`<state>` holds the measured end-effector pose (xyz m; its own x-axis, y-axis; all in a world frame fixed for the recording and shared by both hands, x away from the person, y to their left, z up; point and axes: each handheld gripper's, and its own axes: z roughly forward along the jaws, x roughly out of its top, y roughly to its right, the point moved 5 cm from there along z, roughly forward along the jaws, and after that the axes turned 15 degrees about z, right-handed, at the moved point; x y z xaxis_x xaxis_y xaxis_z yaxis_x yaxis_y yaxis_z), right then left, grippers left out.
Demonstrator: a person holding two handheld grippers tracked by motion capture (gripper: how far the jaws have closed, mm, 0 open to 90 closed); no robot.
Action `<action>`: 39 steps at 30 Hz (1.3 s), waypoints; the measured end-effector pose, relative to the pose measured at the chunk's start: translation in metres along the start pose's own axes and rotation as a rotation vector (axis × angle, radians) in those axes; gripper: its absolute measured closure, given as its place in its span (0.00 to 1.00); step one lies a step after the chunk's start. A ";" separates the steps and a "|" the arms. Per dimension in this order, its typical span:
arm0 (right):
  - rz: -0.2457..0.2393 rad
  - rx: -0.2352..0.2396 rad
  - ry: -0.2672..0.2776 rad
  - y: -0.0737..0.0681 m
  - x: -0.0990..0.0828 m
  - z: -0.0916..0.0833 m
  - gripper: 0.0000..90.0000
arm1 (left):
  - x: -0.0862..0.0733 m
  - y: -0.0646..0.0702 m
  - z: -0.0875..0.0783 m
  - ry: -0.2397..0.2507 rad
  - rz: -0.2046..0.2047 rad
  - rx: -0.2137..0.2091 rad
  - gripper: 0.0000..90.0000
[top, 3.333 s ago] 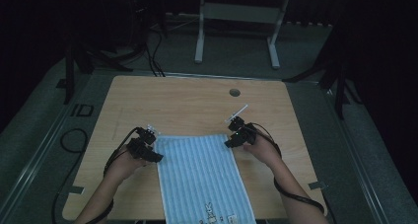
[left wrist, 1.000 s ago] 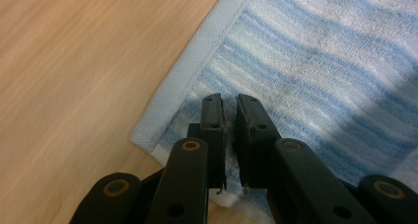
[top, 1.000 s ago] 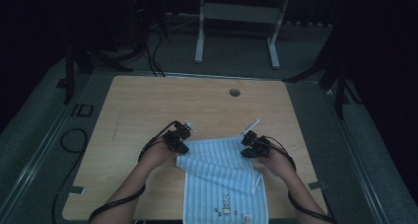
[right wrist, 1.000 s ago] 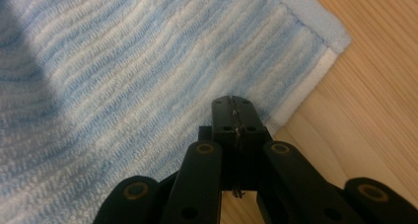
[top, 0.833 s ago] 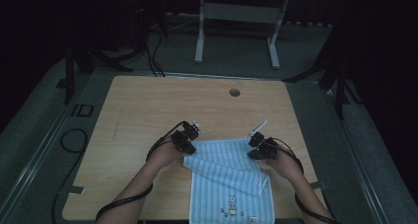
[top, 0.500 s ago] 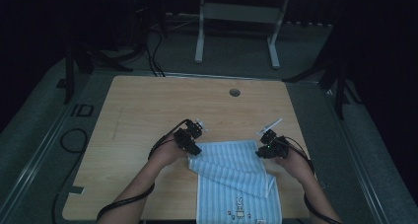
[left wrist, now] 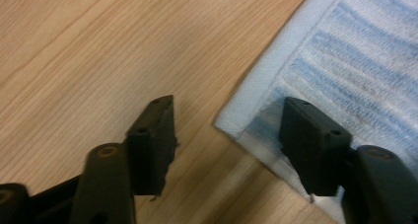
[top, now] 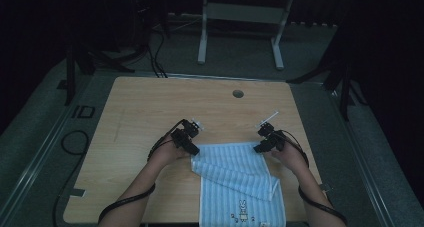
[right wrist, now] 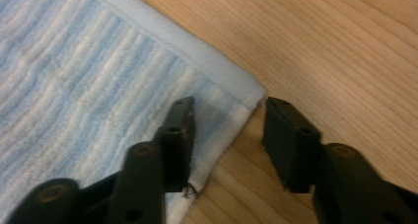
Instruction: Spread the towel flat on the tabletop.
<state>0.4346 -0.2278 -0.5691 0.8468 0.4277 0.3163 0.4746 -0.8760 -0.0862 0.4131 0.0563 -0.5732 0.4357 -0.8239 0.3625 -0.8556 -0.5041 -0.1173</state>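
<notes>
A blue-and-white striped towel point(top: 235, 172) lies on the wooden table point(top: 150, 102), its far part folded slantwise over the rest. My left gripper point(top: 194, 149) sits at the fold's far left corner and my right gripper point(top: 258, 148) at its far right corner. In the left gripper view the towel point(left wrist: 355, 61) has its corner lying between the jaws of the left gripper point(left wrist: 231, 135), which stand apart and off the cloth. In the right gripper view the towel point(right wrist: 98, 86) likewise ends between the spread jaws of the right gripper point(right wrist: 231, 130). Both pairs of jaws have just been opening.
A small rabbit print point(top: 242, 205) marks the towel's near end at the table's front edge. A round hole point(top: 238, 93) sits in the far part of the table. Cables point(top: 75, 142) and a stand's legs point(top: 240, 32) lie on the floor beyond.
Both grippers carried the towel's far edge rightward, the fold stretching wider. Their jaws then opened and let the corners go onto the table.
</notes>
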 end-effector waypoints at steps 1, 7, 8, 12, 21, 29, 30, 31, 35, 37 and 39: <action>-0.008 0.006 -0.001 -0.002 -0.001 0.000 0.69 | 0.000 0.001 0.000 0.005 0.007 -0.005 0.50; -0.055 0.016 -0.014 -0.013 -0.003 -0.001 0.95 | 0.004 0.013 -0.002 0.030 0.023 -0.049 0.92; -0.050 0.019 -0.010 -0.014 -0.004 -0.003 0.96 | 0.004 0.014 -0.004 0.040 0.012 -0.057 0.93; -0.055 0.091 0.036 -0.022 -0.005 -0.019 0.97 | 0.008 0.015 -0.017 0.081 0.004 -0.086 0.94; 0.191 0.017 0.267 0.031 0.104 -0.104 0.69 | 0.074 -0.078 -0.101 0.249 -0.171 0.066 0.60; 0.083 -0.024 0.126 0.024 0.068 -0.070 0.58 | 0.046 -0.040 -0.057 0.149 -0.074 -0.044 0.50; 0.075 -0.009 0.114 0.022 0.061 -0.064 0.58 | 0.046 -0.040 -0.057 0.149 -0.074 -0.044 0.50; 0.075 -0.009 0.114 0.022 0.061 -0.064 0.58 | 0.043 -0.032 -0.051 0.146 -0.067 -0.071 0.50; 0.013 0.044 0.066 0.006 0.025 -0.044 0.56 | 0.037 0.001 -0.033 0.133 -0.004 -0.106 0.48; 0.011 0.061 0.066 0.005 0.021 -0.043 0.56 | 0.035 0.012 -0.030 0.131 0.019 -0.125 0.47; 0.003 0.079 0.056 0.002 0.010 -0.039 0.56 | 0.034 0.020 -0.026 0.127 0.038 -0.135 0.46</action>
<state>0.4348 -0.2340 -0.5290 0.8348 0.4097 0.3677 0.4911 -0.8560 -0.1614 0.4035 0.0247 -0.5387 0.3711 -0.7979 0.4751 -0.9042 -0.4270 -0.0109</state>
